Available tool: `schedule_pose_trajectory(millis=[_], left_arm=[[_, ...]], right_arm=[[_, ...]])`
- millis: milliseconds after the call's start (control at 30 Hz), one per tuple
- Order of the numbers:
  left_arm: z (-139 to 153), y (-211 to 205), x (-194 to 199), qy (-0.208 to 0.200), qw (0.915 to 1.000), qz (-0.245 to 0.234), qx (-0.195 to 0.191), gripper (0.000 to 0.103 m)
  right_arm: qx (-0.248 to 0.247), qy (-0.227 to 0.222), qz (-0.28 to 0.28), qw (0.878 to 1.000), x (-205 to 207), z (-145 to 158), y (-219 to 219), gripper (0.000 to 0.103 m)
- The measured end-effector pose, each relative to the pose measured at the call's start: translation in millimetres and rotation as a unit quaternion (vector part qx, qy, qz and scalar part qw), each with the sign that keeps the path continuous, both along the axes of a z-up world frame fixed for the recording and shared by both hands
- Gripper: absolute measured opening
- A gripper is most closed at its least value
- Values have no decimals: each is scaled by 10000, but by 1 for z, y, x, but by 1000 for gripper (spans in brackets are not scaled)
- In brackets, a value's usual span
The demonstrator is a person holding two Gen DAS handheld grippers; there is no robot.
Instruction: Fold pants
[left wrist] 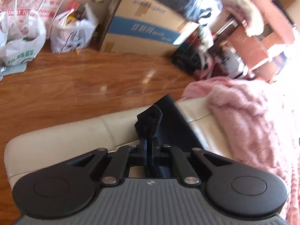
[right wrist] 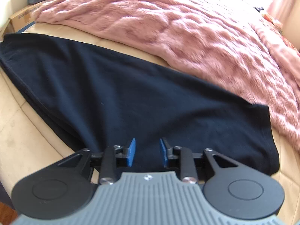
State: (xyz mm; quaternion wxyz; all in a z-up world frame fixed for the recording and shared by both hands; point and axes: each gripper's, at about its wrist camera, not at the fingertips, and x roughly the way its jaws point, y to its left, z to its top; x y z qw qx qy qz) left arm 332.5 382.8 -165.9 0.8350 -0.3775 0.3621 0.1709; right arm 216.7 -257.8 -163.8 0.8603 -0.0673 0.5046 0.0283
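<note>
1. Left wrist view: left tool (left wrist: 149, 133) was clamped on a bunched bit of the dark navy pants (left wrist: 168, 116), fabric sticking up past the tips, jaws drawn tight together.
2. Rest of the pants ran from that pinch twd the far edge of the cream sofa (left wrist: 56, 136), lying on the cushion; a flat dark strip reached the sofa's edge by the wood floor (left wrist: 75, 75).
3. Pink fuzzy blanket (left wrist: 253, 123) lay on the sofa just beside the pants, on the side away from the floor's plastic bags.
4. Beyond the sofa, on the floor: white plastic bags (left wrist: 73, 30), a cardboard box (left wrist: 142, 22) w/ a blue band, dark clutter next to the box. Pic blurred there, details unclear.
5. Right wrist view: right tool (right wrist: 147, 151) was open, blue pads (right wrist: 131, 151) apart w/ nothing between them, hovering over the near part of the pants (right wrist: 131, 93).
6. Can't tell if the pads touched the cloth.
7. Pants were spread mostly flat on the sofa (right wrist: 28, 127), wide end near the tool, narrowing twd the far sofa edge; some creases along the edge nearest the bare cushion.
8. Pink blanket (right wrist: 187, 28) bordered the pants' far long side, overlapping the corner at the wide end.
</note>
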Motion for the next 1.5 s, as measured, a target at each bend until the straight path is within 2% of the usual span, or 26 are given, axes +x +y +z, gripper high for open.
schedule_pose_trajectory(millis=[167,233,300,367,433,567,600,700,767,867,900,933,1067,1133,1167,1233,1300,1333,1467,1500], left_arm=[[65,-50,-2,-784,9945,-531,458,3],[95,-87,2,-1012,9867,-1009,774,3],[124,-134,7,-1083,9739,-1590,1206,3],[148,-189,10,-1080,9553,-2167,1695,3],[163,-250,7,-1208,9317,-2710,2098,3],[167,-366,-7,-1407,8833,-3648,2588,3],[160,-397,-13,-1439,8698,-3890,2673,3],[126,-474,-25,-1309,8381,-4566,2682,3],[88,-515,-42,-1028,8161,-4982,2744,3],[26,-561,-75,-447,7754,-5556,2967,3],[9,-568,-86,-232,7649,-5703,2987,3],[-4,-571,-97,-54,7580,-5788,3006,3],[-24,-561,-113,317,7571,-5919,2747,8],[-27,-553,-111,319,7578,-6085,2334,24],[-28,-549,-110,328,7572,-6169,2121,29],[-30,-543,-100,380,7605,-6303,1512,54],[-33,-532,-92,453,7660,-6361,812,58],[-32,-526,-90,446,7709,-6321,640,58],[-11,-502,-90,110,7764,-6265,677,58],[-6,-495,-88,37,7800,-6213,750,58]], right_arm=[[130,-101,-201,9997,-13,0,-20,23],[253,-178,-303,9991,-16,1,-27,23],[392,-251,-386,9982,-19,2,-32,23],[585,-304,-421,9969,-20,4,-36,23],[818,-353,-503,9948,-22,6,-41,23],[1186,-412,-761,9892,-23,8,-53,25],[1254,-420,-833,9877,-24,9,-57,26],[1438,-501,-990,9834,-29,11,-70,30],[1543,-522,-1026,9813,-32,12,-77,32],[1690,-445,-1066,9788,-36,7,-84,33],[1736,-405,-1079,9780,-38,5,-86,33],[1777,-378,-1102,9772,-41,3,-88,33],[1916,-325,-1121,9745,-48,-4,-90,36],[2015,-303,-1135,9724,-49,-7,-89,36],[2073,-295,-1142,9711,-49,-8,-88,36],[2172,-285,-1144,9690,-49,-9,-86,36],[2201,-303,-1104,9687,-47,-7,-83,36],[2186,-325,-1078,9693,-46,-6,-81,36],[2224,-434,-1002,9688,-41,-2,-77,36],[2297,-454,-992,9671,-38,-2,-76,36]])
